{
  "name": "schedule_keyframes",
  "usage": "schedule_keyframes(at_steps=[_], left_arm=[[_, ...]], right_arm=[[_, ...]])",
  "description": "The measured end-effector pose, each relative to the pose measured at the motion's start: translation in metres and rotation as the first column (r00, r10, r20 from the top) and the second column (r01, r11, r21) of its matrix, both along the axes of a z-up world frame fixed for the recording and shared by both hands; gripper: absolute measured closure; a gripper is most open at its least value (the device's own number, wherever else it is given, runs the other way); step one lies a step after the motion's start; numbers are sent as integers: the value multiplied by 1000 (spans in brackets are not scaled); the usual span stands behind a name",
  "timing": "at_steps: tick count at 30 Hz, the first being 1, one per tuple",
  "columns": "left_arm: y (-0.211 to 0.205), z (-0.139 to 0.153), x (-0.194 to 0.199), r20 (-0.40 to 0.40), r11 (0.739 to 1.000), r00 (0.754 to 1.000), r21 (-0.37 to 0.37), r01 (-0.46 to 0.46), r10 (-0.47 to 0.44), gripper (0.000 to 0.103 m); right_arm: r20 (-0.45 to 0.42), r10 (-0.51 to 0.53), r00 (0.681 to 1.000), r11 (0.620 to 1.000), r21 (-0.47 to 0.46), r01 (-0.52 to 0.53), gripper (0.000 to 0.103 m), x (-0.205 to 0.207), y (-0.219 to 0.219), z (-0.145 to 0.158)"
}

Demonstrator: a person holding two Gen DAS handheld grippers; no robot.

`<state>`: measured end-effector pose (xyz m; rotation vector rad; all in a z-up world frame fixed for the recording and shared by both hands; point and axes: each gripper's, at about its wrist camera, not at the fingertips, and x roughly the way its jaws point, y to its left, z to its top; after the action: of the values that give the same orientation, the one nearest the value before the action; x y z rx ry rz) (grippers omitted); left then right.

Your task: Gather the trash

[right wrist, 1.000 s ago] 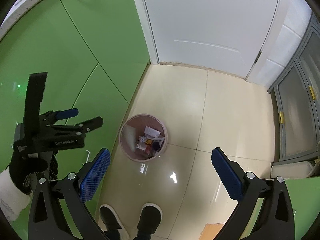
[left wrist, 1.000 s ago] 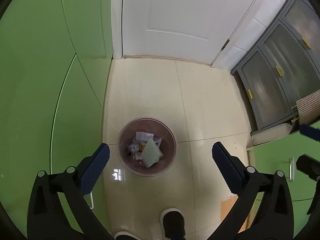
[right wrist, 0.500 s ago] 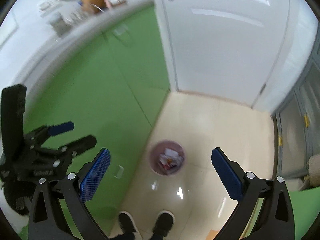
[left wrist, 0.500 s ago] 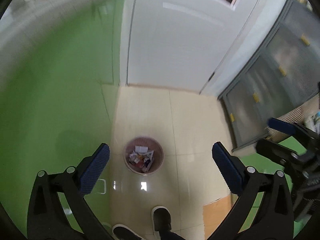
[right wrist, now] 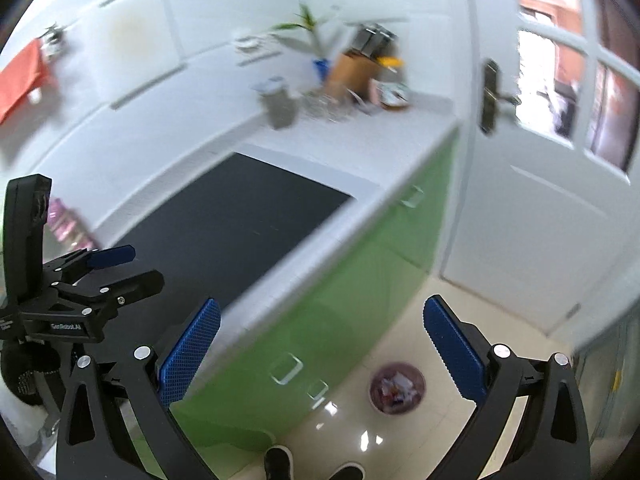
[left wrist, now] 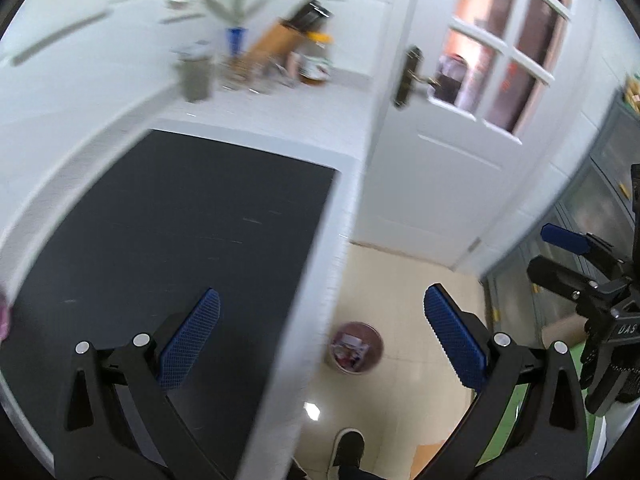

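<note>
Your left hand-held gripper [left wrist: 322, 334] hangs wide open and empty over the bench's [left wrist: 344, 200] edge, above the dark mat [left wrist: 180, 240]. Your right hand-held gripper [right wrist: 322, 338] is spread open too, holding nothing. The trash bin [right wrist: 397, 389] sits on the floor below the bench, near the white door [right wrist: 540, 220], scraps inside.

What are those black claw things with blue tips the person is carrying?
Each is a handheld gripper with two angular black arms, silver bolts and blue cross-hatched fingers. The right gripper matches. White lettering marks their bodies, and a black glove covers one hand.
</note>
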<state>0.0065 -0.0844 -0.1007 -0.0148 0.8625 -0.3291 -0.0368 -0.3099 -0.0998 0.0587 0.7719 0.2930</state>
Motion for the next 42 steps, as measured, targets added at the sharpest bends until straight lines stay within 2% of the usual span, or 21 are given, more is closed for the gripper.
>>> schedule_keyframes(at_steps=[7, 15, 27, 42], left_arm=[[70, 46, -23, 49, 990, 989, -14, -138, 138, 3], [122, 75, -48, 42, 977, 976, 10, -213, 212, 3], [148, 90, -66, 22, 959, 960, 40, -279, 278, 3], [175, 96, -82, 14, 917, 919, 57, -394, 394, 3]], right_arm=[[62, 126, 990, 991, -50, -123, 6, 4, 54, 45], [82, 215, 973, 975, -74, -210, 6, 3, 111, 72], [66, 258, 964, 964, -86, -252, 6, -4, 153, 76], [48, 277, 960, 958, -91, -272, 6, -9, 170, 79]])
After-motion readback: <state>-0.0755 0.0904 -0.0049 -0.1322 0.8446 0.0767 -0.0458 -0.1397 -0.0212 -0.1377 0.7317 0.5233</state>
